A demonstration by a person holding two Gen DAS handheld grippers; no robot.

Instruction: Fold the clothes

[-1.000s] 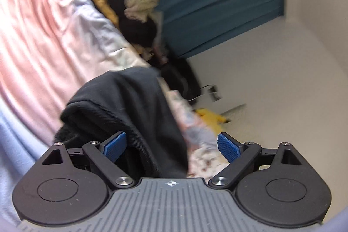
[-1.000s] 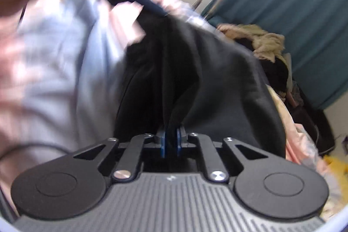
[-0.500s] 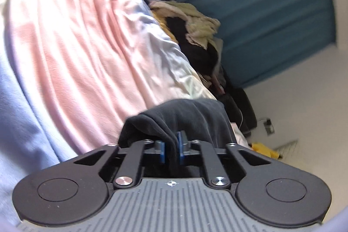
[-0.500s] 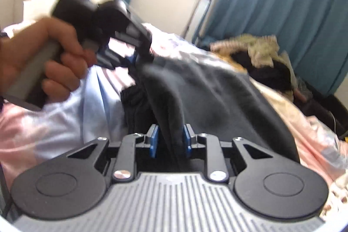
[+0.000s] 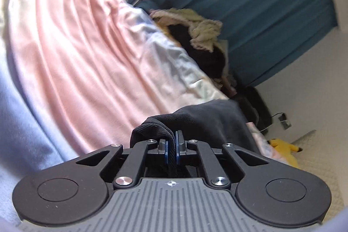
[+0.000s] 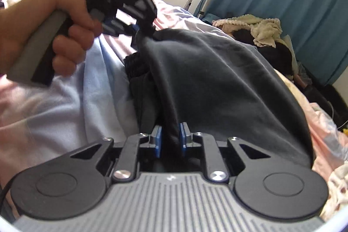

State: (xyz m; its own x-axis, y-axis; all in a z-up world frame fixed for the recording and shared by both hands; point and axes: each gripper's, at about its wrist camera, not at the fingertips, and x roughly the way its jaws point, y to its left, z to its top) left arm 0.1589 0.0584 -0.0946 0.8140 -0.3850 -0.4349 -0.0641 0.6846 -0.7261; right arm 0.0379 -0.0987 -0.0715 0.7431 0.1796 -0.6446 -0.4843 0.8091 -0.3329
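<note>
black garment (image 6: 217, 84): draped over pink-and-blue bedding (image 5: 71, 53) | left gripper (image 5: 171, 149): clamped on its ribbed edge | right gripper (image 6: 170, 140): pinching a fold | teal curtain (image 5: 261, 3): behind

You have no readable text, label, brand or number in either wrist view, on any fabric or surface.

Right gripper (image 6: 170, 140) pinches the black garment (image 6: 217, 84); left gripper (image 6: 145, 30), in a hand (image 6: 54, 25), clamps its far corner.
</note>
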